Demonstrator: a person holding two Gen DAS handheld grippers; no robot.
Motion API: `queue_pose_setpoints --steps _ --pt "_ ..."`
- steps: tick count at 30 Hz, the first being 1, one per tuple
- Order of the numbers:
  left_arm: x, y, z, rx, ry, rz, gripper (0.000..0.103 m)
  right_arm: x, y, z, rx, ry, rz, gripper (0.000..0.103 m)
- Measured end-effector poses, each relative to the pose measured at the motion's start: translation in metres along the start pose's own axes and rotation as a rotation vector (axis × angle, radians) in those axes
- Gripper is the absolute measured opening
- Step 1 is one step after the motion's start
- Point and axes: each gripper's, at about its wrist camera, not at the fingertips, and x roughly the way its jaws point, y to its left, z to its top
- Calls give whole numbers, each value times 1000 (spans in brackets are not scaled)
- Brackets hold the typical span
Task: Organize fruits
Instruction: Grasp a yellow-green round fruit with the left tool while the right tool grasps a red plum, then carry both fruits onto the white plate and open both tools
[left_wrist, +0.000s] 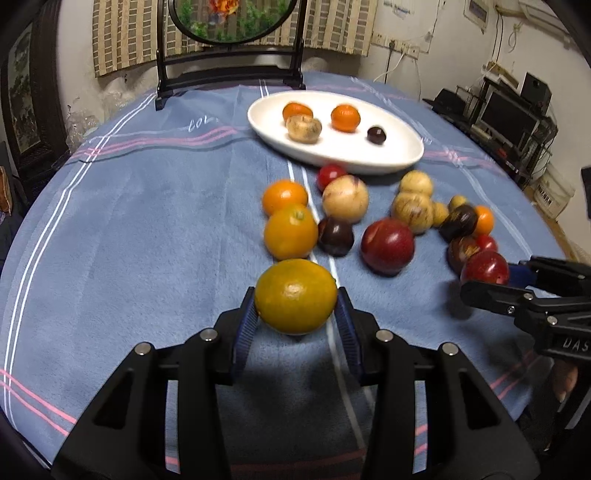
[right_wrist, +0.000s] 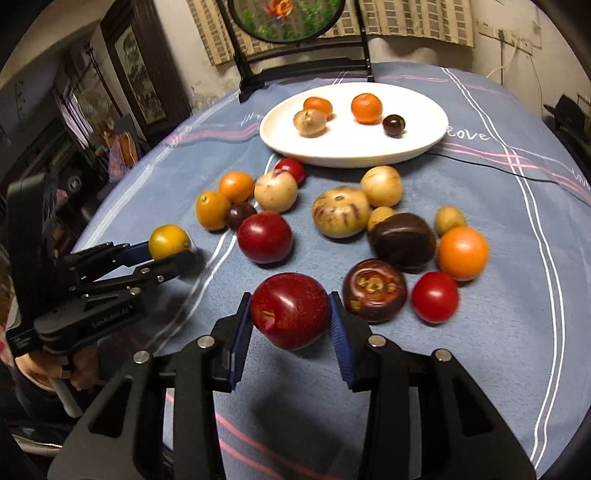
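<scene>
Blue ribbed pads of the left gripper (left_wrist: 296, 314) are pressed against both sides of a yellow-orange citrus fruit (left_wrist: 295, 295), which appears to be held just above the blue striped tablecloth (left_wrist: 147, 229). A dark red plum (right_wrist: 290, 311) is clamped in the same way by the right gripper (right_wrist: 291, 325). Four fruits are seen on the white oval plate (right_wrist: 417, 147) at the far side, with the loose fruits scattered in between.
</scene>
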Motion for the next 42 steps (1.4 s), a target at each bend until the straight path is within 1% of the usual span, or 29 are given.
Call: queue_pose_setpoints --steps 2,5,10,13,15,17,18,21,25,27,29,30,31,32,33,34,35,38,39,40,42 --pt "-7 -1 11 3 -19 -21 43 -6 -4 6 1 -20 -3 41" --pt "-12 -7 29 36 -50 -21 43 -13 -11 20 -2 -46 -20 41" --pt "0 -20 78 84 -85 -13 43 -10 -15 64 -54 -84 -85 41" --pt "19 -28 108 114 -89 0 43 10 -17 96 -97 -59 -139 41" --pt "39 -29 128 108 -71 10 43 25 -20 113 -116 -35 -159 41" --pt "55 -28 140 102 -59 13 43 46 -24 128 -132 4 -186 41" --pt "69 -26 147 91 -38 32 43 54 -26 134 -136 21 -193 41" --pt "90 -18 156 57 3 31 43 77 -35 144 -142 58 -210 41" --pt "111 -6 163 16 38 35 43 103 -46 151 -146 105 -257 41" --pt "118 -2 165 0 51 32 43 110 -50 154 -141 109 -278 41" --pt "123 1 167 -11 62 29 43 115 -55 158 -120 124 -286 45" --pt "125 3 168 -13 67 27 43 114 -58 159 -109 117 -289 45" --pt "127 4 169 -16 68 30 44 112 -59 160 -102 107 -288 47" --pt "126 5 169 -19 62 36 44 107 -61 160 -92 85 -289 51" --pt "124 5 169 -20 54 41 51 103 -62 160 -85 70 -290 54" --pt "120 4 170 -22 39 47 60 95 -63 158 -76 43 -291 61" --pt "114 4 170 -23 19 51 62 87 -64 156 -71 21 -289 64" --pt "96 1 169 0 -20 52 68 61 -69 146 -44 -25 -274 65" --pt "88 -1 166 15 -34 54 72 53 -71 142 -28 -37 -263 65" --pt "79 -3 163 31 -47 57 73 41 -74 135 -1 -54 -241 65" --pt "64 -8 155 63 -66 61 76 28 -78 123 28 -67 -224 65"
